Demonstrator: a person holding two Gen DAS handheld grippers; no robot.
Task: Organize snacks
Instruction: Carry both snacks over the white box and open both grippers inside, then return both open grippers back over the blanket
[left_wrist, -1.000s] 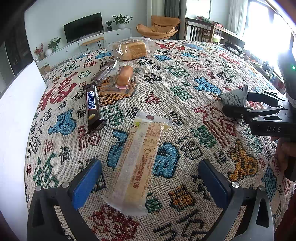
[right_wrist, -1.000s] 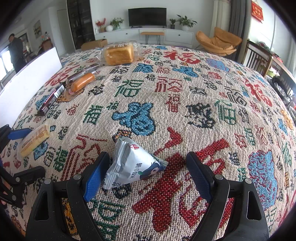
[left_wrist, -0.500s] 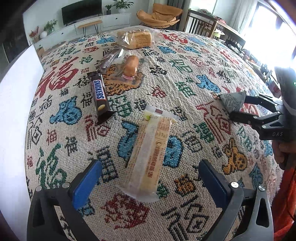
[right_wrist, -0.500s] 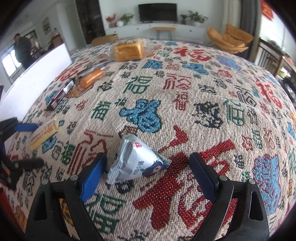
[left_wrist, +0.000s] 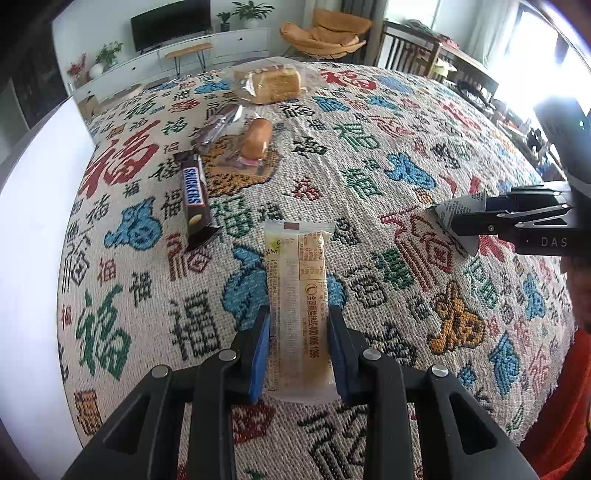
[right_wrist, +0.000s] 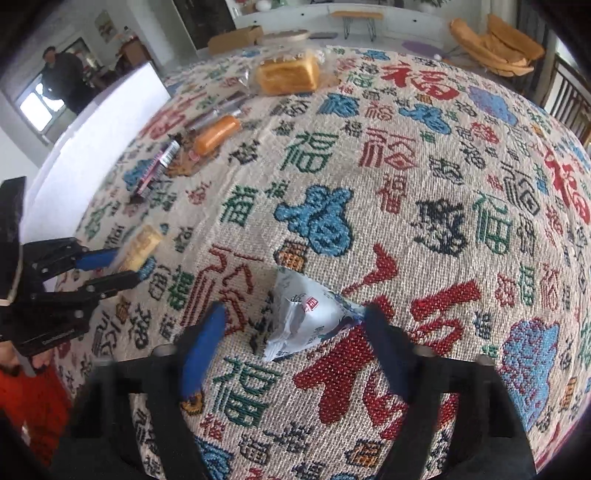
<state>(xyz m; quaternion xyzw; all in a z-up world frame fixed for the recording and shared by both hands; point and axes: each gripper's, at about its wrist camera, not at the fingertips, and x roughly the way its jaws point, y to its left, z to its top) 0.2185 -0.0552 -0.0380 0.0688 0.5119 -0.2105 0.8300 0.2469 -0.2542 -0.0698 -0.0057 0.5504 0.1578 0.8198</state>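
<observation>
Left gripper (left_wrist: 298, 345) has its blue pads pressed on both sides of the long cracker pack (left_wrist: 296, 291), near the pack's closer end. This pale yellow pack shows small printed text and the number "400 006 1256"; it lies at the near left part of the table (left_wrist: 369, 122), which has a woven cloth with red, green and blue Chinese characters. Right gripper (right_wrist: 291, 341) is partly open around the white snack pouch (right_wrist: 308, 317); its right finger touches the pouch corner, and its blue left pad (right_wrist: 202, 350) stands apart from it. The pouch print is too blurred to read. Beyond the cracker pack, toward the left edge, lies a brown bar marked "SNICKERS" (left_wrist: 195, 197). Farther on are a small wrapped bun (left_wrist: 255, 142), a dark wrapped stick (left_wrist: 218, 127) and a bagged bread loaf (left_wrist: 273, 85) near the far edge.
</observation>
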